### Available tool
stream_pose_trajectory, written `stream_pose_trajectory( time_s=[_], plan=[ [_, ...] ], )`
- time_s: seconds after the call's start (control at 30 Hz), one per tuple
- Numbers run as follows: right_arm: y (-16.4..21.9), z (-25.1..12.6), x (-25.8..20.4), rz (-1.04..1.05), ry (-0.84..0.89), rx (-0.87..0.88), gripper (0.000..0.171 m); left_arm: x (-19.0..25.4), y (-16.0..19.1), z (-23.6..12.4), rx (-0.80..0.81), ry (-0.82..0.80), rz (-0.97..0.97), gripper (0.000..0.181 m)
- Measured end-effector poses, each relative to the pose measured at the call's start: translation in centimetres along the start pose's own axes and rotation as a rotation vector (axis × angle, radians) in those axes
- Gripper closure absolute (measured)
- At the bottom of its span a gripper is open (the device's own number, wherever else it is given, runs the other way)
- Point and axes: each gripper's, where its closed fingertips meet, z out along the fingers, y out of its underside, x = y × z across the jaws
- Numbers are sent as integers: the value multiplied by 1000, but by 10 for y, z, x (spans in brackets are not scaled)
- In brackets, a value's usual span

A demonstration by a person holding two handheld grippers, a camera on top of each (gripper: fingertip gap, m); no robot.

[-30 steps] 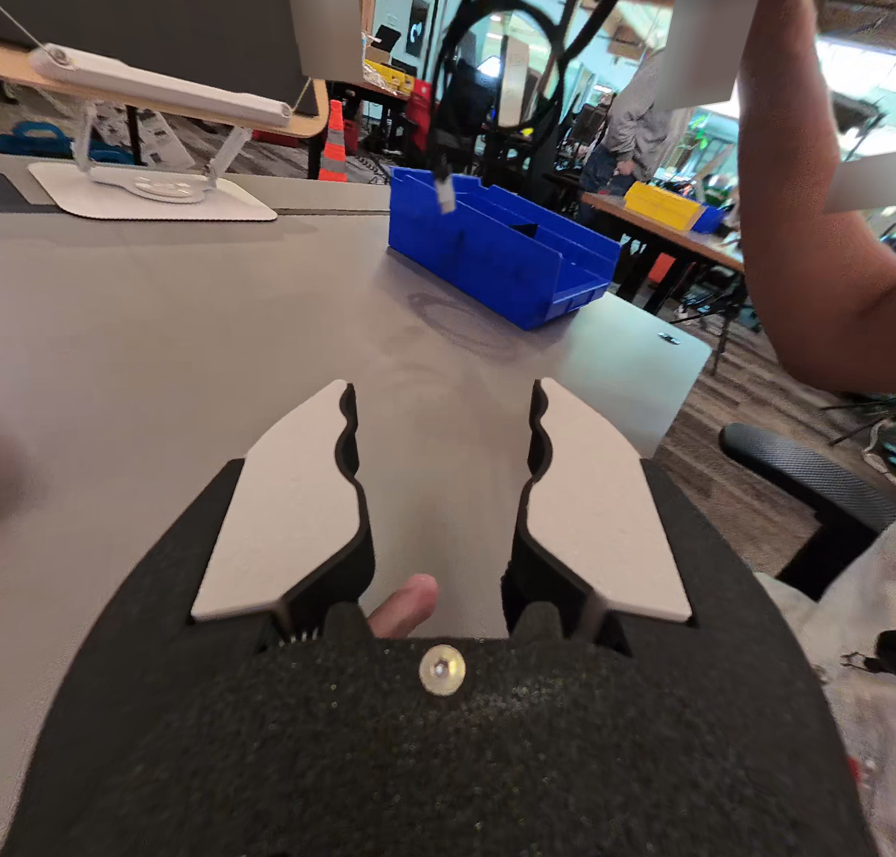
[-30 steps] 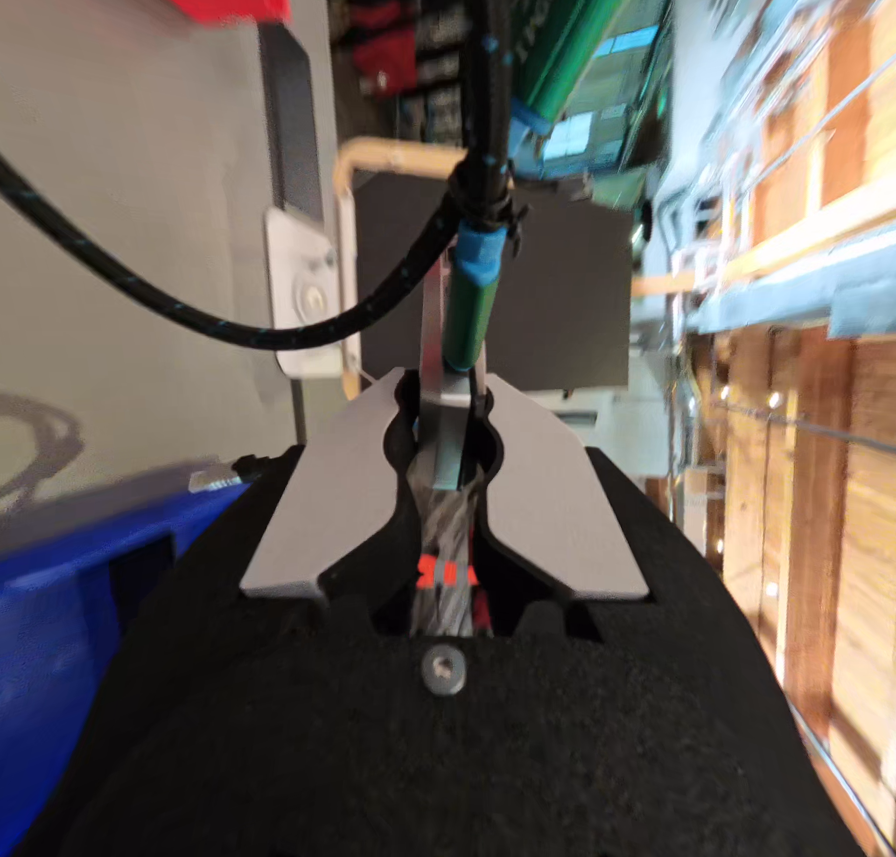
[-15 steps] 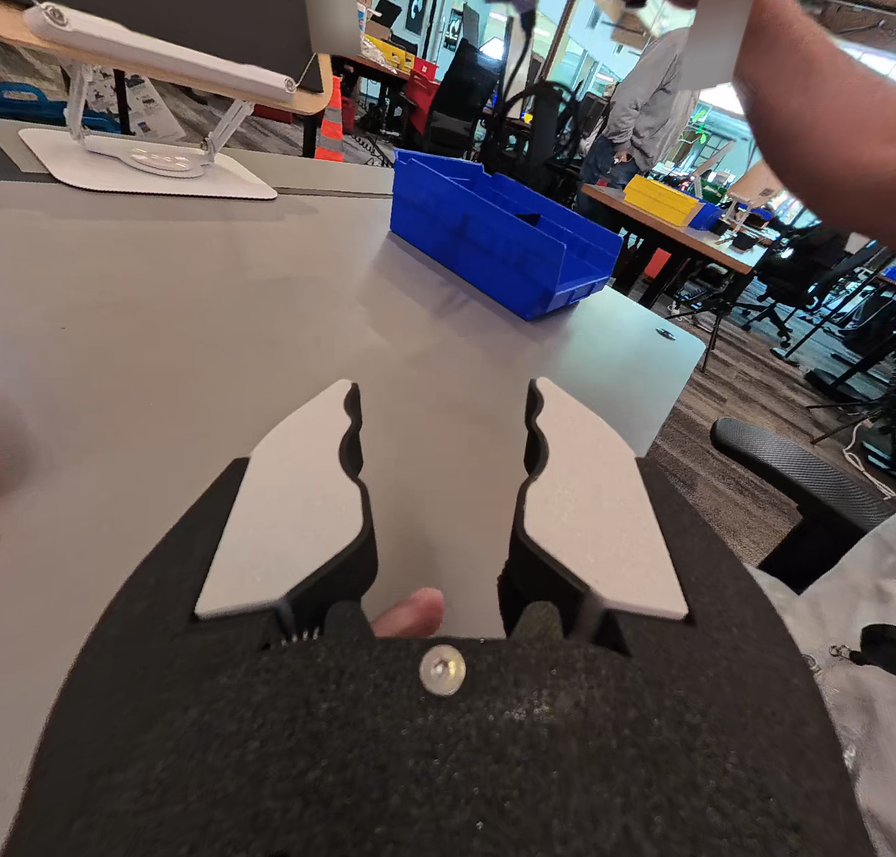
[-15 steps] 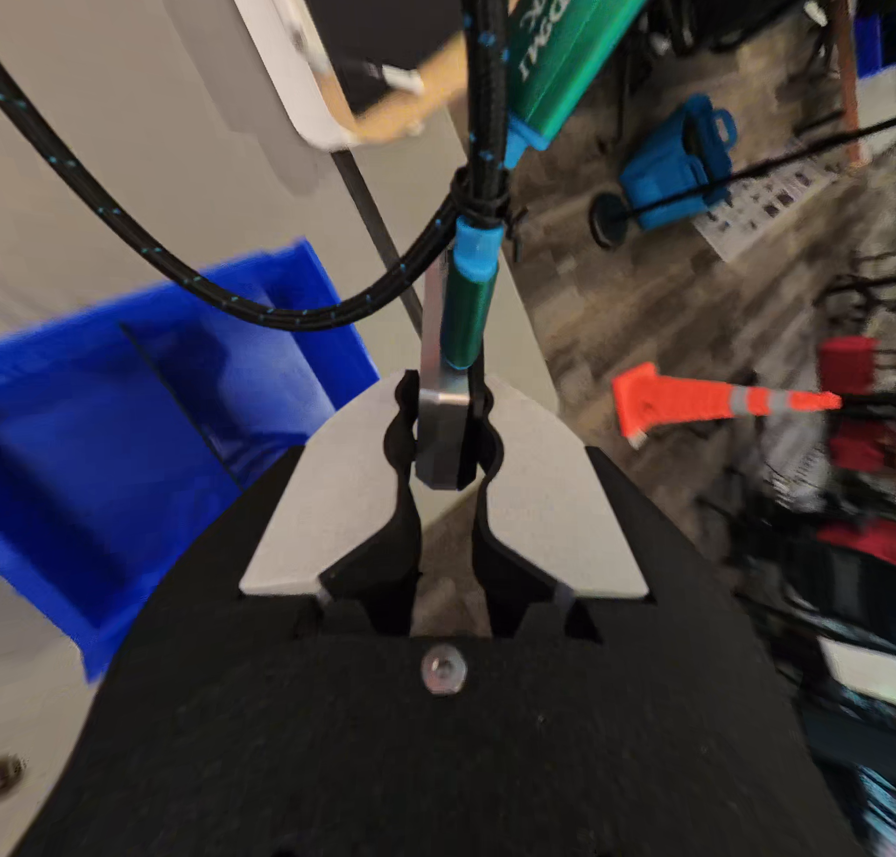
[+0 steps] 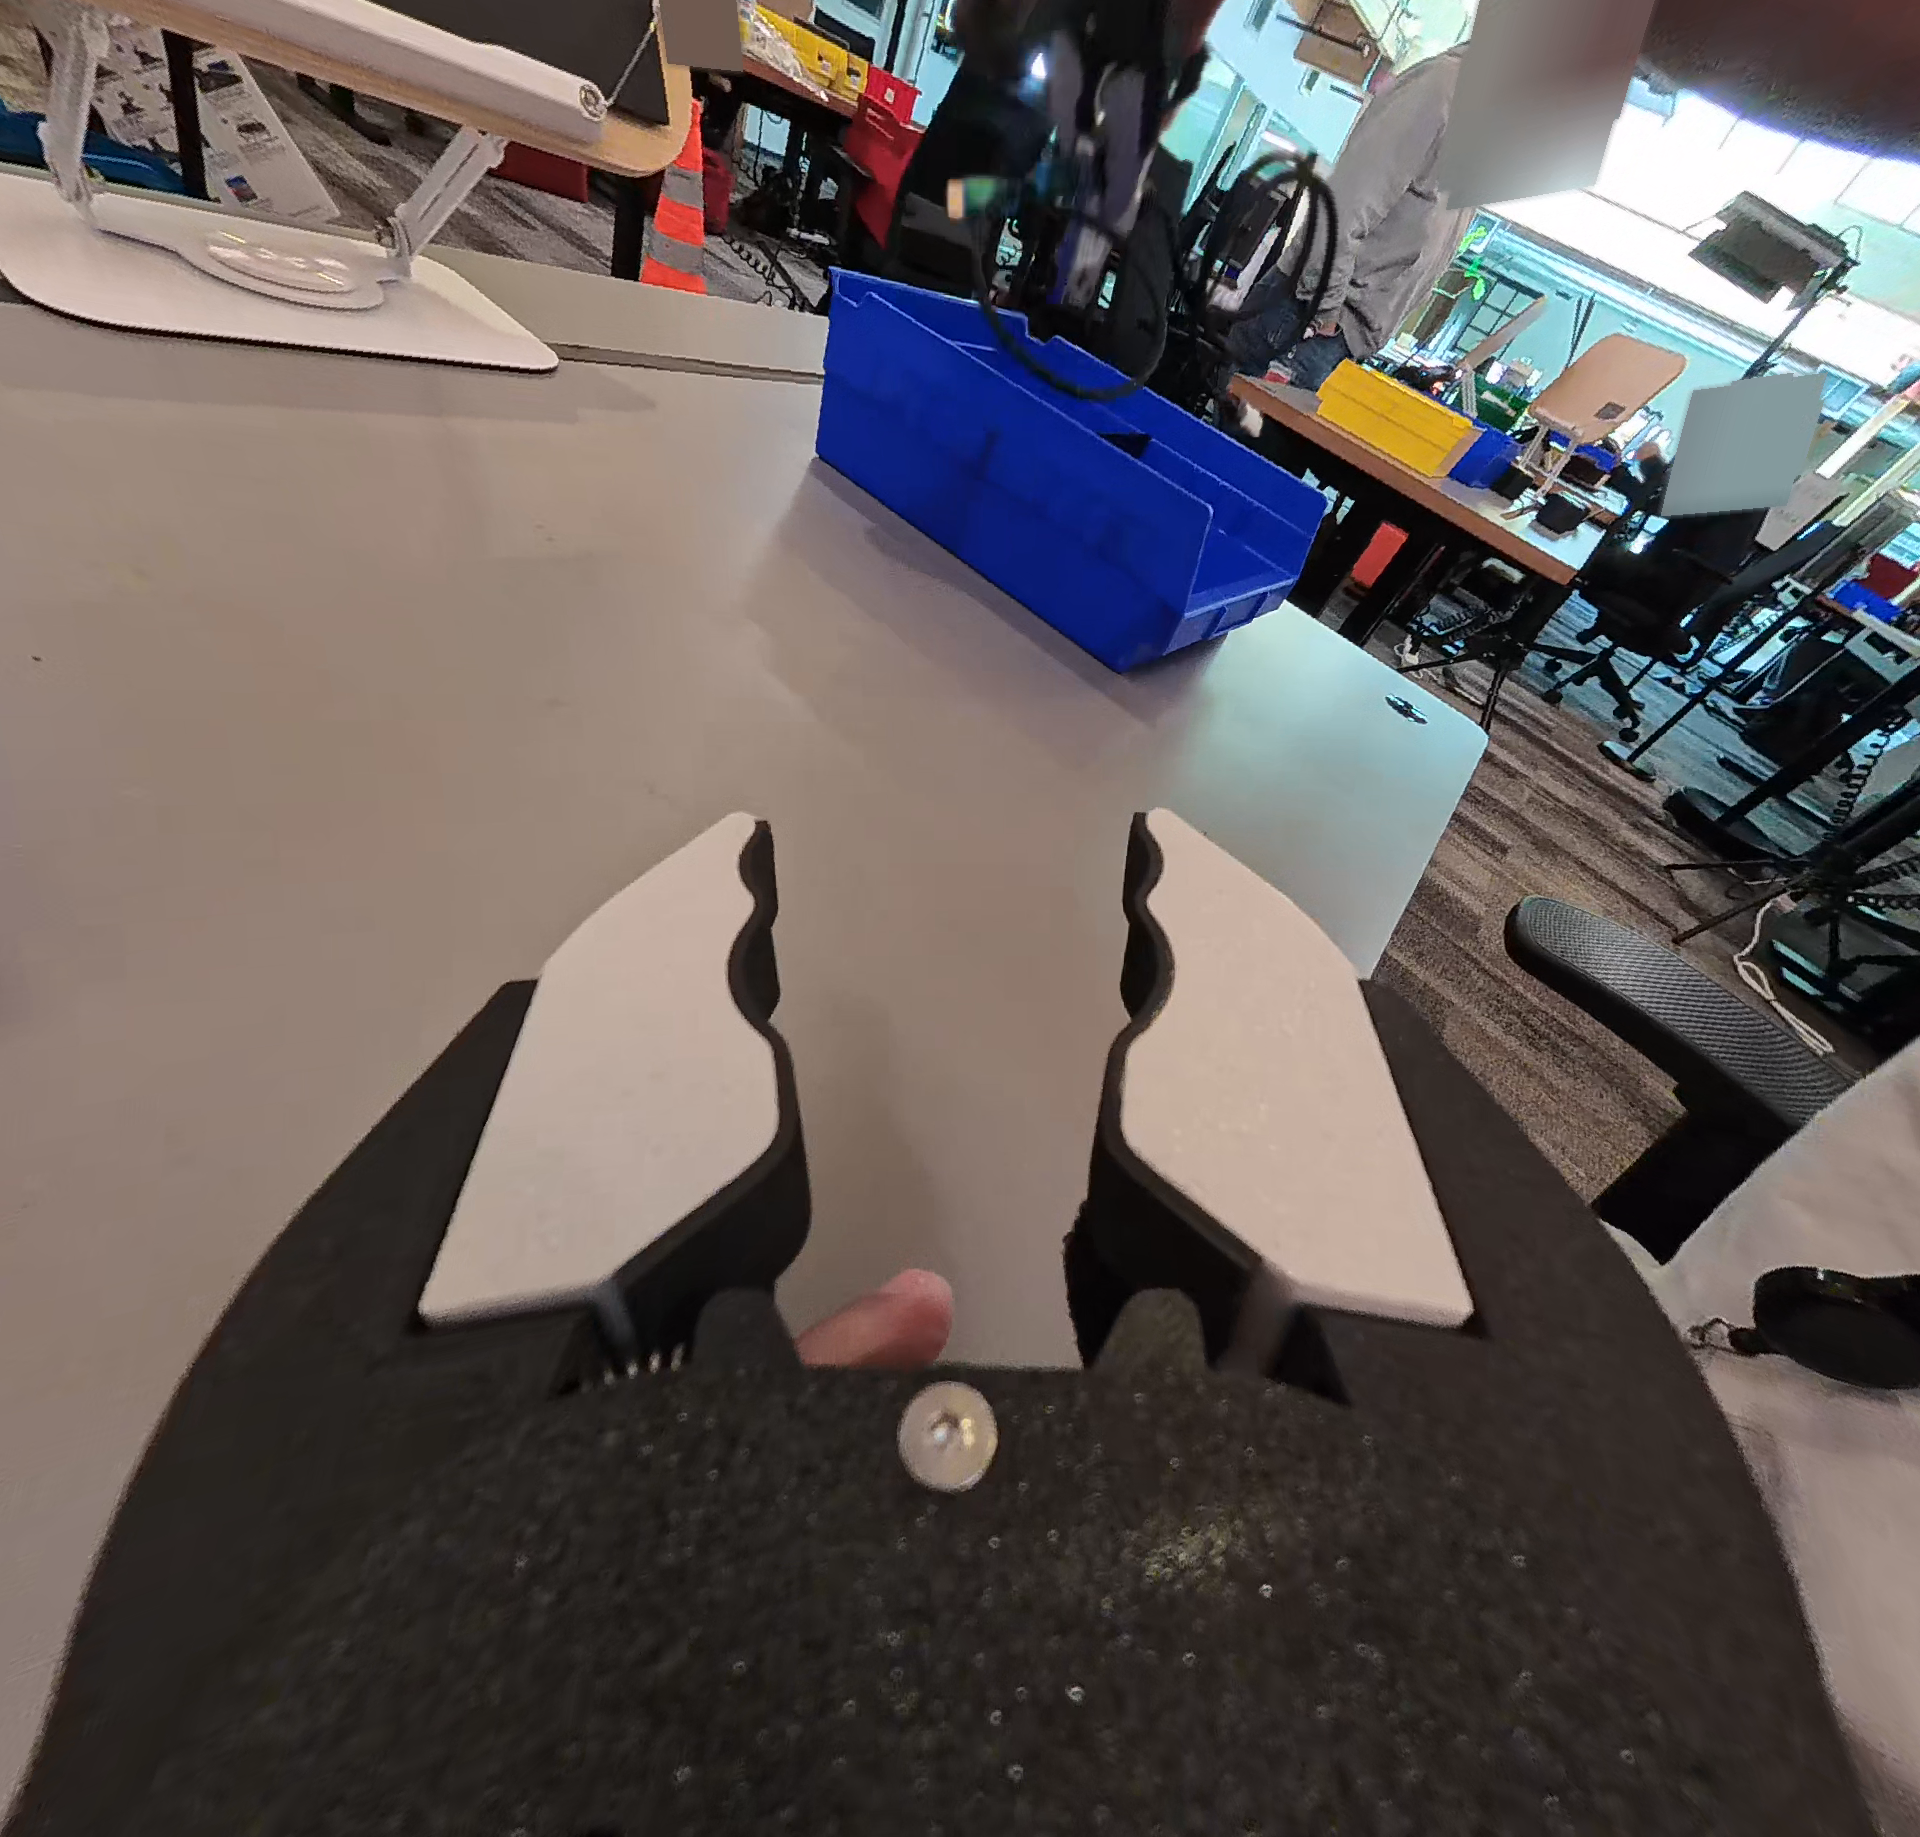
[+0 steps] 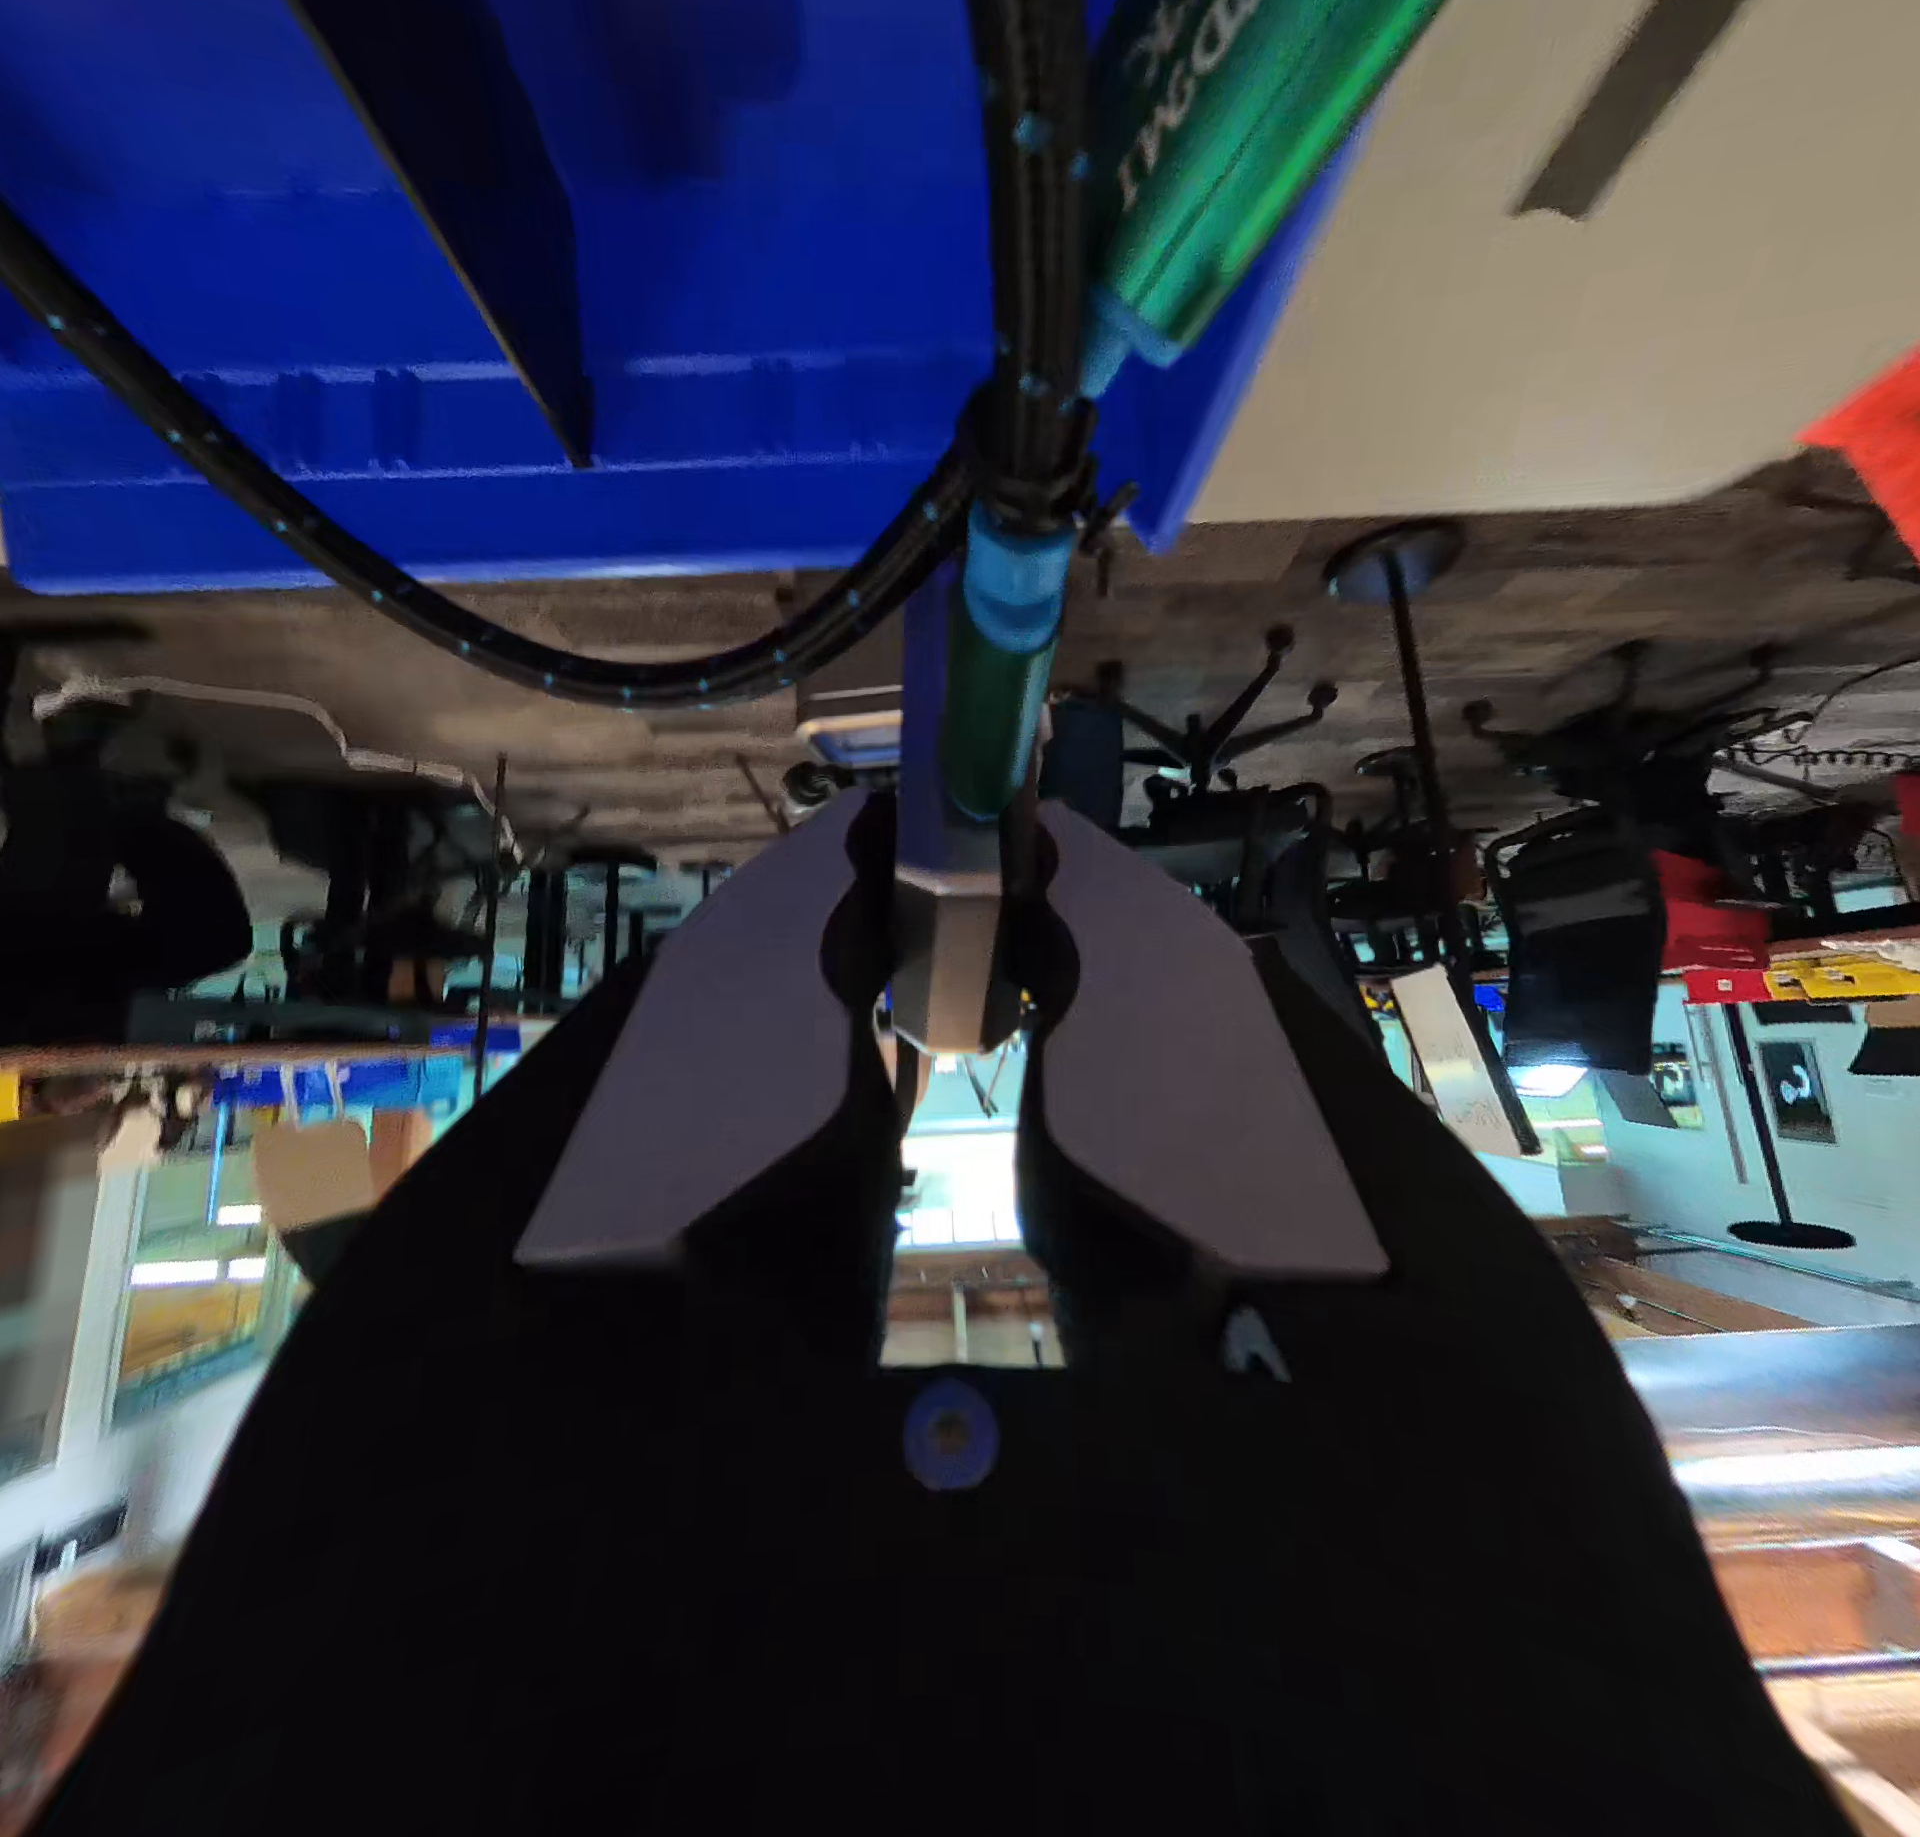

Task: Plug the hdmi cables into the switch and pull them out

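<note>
My right gripper (image 6: 956, 821) is shut on the grey metal plug (image 6: 951, 956) of an HDMI cable with a green connector body (image 6: 992, 727). The black braided cable (image 6: 623, 670) is bundled with a tie and loops off to the left. A second green connector (image 6: 1247, 104) hangs beyond it. This view is upside down, right above the blue bin (image 6: 312, 229). In the left wrist view the right gripper (image 5: 1091, 125) is blurred above the blue bin (image 5: 1039, 478), with cable loops hanging from it. My left gripper (image 5: 948, 831) is open and empty over the grey table (image 5: 416, 644). No switch shows.
A white laptop stand (image 5: 260, 270) sits at the table's back left. An orange cone (image 5: 675, 208) stands on the floor behind. A black office chair (image 5: 1662, 1008) is past the table's right edge. A person (image 5: 1382, 208) stands among desks in the background.
My right gripper has swung and rolled over with the cable bundle, from facing the laptop stand to hanging above the blue bin. My left gripper has stayed open and barely moved.
</note>
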Motion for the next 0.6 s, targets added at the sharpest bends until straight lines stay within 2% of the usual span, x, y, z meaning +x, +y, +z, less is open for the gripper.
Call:
stream_pose_trajectory(
  time_s=[0.23,0.43,0.6],
  plan=[
    [-59,52,3,-23,-67,-43,149,-1,1,-5,4,7,-26,118],
    [-69,53,7,81,-126,-90,148,2,0,-4,9,33,-53,118],
    [-74,51,27,185,-53,-105,141,8,2,0,-1,59,-58,118]
  ],
)
